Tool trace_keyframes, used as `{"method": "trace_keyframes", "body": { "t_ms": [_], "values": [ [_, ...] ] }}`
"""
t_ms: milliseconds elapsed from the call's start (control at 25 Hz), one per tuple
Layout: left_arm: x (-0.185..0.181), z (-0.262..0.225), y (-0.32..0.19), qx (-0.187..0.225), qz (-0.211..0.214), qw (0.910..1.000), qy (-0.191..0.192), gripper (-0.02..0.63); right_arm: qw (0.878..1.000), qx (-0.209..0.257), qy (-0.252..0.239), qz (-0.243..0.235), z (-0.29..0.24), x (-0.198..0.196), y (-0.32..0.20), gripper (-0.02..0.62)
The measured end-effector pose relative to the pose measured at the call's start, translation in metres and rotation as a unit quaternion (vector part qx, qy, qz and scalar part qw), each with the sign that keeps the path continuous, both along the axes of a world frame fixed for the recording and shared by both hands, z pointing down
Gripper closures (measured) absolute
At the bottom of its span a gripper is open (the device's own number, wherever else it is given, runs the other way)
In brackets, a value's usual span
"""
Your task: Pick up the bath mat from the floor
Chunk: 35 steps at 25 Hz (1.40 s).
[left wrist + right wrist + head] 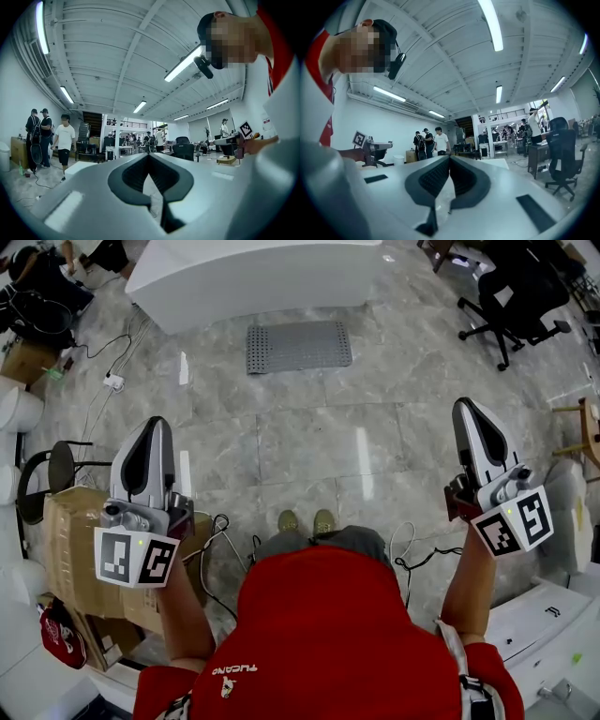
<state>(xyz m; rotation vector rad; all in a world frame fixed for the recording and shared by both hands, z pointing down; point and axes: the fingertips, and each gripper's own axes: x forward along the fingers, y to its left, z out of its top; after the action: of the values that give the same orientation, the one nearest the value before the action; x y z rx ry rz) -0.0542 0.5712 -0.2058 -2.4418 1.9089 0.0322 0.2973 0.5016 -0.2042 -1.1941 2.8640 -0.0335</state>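
Observation:
A grey, dimpled bath mat [299, 346] lies flat on the marble floor, just in front of a white bathtub [262, 277]. My left gripper [157, 424] is held level at the left, far short of the mat, jaws shut with nothing between them. My right gripper [464, 407] is held level at the right, also shut and empty. In the left gripper view the left gripper [149, 154] has its tips meeting. The right gripper view shows the right gripper [450, 157] with its tips together too. The mat does not appear in either gripper view.
My shoes [307, 520] stand on the floor behind the mat. A cardboard box [70, 549] and a black stool [52, 470] are at the left, with cables [103, 362] and a power strip. An office chair [511, 296] stands far right. Several people [47, 136] stand farther off.

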Motion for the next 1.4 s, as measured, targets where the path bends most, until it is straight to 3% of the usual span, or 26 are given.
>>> {"method": "trace_keyframes", "body": {
  "t_ms": [360,800,1040,1400],
  "values": [
    [0.011,-0.003,-0.016,0.002,-0.029,0.9996,0.002,0.601,1.0,-0.001,0.001,0.007,0.008,0.04,-0.023,0.594],
    [0.004,0.0,-0.061,0.002,-0.039,0.9992,-0.01,0.601,1.0,-0.003,-0.002,0.017,0.016,0.047,-0.062,0.594],
    [-0.015,0.002,-0.109,0.01,-0.037,0.9992,-0.011,0.601,1.0,0.0,0.007,0.02,0.015,0.028,-0.106,0.594],
    [-0.073,0.005,-0.212,0.016,-0.023,0.9995,-0.016,0.601,0.999,0.015,0.02,0.025,0.002,-0.04,-0.199,0.594]
  ]
}}
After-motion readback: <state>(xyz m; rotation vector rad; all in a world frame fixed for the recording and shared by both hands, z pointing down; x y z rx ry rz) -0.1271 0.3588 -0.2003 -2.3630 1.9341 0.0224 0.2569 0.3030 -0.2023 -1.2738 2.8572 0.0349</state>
